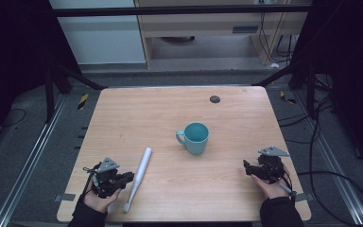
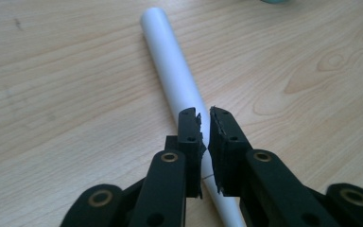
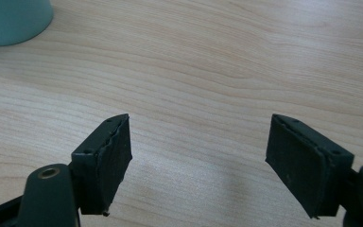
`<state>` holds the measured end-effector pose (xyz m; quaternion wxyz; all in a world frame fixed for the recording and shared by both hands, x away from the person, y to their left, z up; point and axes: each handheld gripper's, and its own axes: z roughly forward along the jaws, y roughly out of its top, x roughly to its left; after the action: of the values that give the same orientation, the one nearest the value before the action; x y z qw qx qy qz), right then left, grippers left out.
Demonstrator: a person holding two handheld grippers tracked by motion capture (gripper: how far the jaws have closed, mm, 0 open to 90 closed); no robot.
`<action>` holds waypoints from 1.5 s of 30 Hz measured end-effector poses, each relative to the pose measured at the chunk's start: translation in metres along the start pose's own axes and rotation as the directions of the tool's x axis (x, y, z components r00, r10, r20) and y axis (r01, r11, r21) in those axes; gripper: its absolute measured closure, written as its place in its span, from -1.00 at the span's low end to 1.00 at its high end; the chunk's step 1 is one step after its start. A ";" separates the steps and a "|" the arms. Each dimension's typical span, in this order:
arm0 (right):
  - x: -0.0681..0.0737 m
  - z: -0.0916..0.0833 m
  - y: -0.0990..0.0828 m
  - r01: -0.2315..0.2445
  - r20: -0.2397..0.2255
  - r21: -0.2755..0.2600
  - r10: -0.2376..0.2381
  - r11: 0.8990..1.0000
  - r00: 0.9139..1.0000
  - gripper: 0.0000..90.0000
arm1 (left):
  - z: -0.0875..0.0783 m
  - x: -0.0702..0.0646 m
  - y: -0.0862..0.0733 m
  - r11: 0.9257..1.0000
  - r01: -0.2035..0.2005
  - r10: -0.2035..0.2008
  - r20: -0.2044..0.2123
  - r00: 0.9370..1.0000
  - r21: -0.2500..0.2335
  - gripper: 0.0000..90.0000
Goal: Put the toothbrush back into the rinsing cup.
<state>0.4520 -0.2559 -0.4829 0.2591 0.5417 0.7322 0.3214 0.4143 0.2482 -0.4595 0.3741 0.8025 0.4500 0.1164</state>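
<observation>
Left gripper (image 2: pixel 205 124): jaws nearly pressed together, thin gap between, nothing pinched. White tube (image 2: pixel 179 85) lies flat on wooden surface (image 2: pixel 56 94) directly under jaws, running ahead beyond tips. Right gripper (image 3: pixel 198 142): jaws spread wide, bare surface between. Teal mug (image 3: pixel 14 19) farther ahead, left of jaws, upright.

White toothbrush (image 1: pixel 140 174): slender cylindrical handle, lying flat on the wooden table's near-left area, set diagonally, thick end toward the table centre, narrow head end toward the near edge.

Teal mug (image 1: pixel 194 137): standing upright near the table centre, opening upward, handle pointing left. The mug stands well apart from the toothbrush.
</observation>
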 end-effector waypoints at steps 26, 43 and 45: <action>-0.001 0.001 -0.001 -0.010 0.000 0.003 0.010 1.000 1.000 -0.50 | 0.021 -0.016 -0.006 0.985 -0.081 0.073 0.054 0.996 0.151 0.99; -0.001 0.001 -0.001 -0.010 0.003 0.011 0.010 1.000 1.000 -0.50 | 0.017 -0.001 -0.007 0.986 -0.047 0.050 -0.013 0.999 0.162 0.99; -0.001 0.001 -0.001 -0.008 0.003 0.011 0.008 1.000 1.000 -0.50 | 0.017 0.002 -0.007 0.986 -0.039 0.043 -0.021 0.999 0.161 0.99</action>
<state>0.4526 -0.2570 -0.4843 0.2559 0.5465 0.7313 0.3178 0.4198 0.2435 -0.4763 0.3002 0.8377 0.4457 0.0974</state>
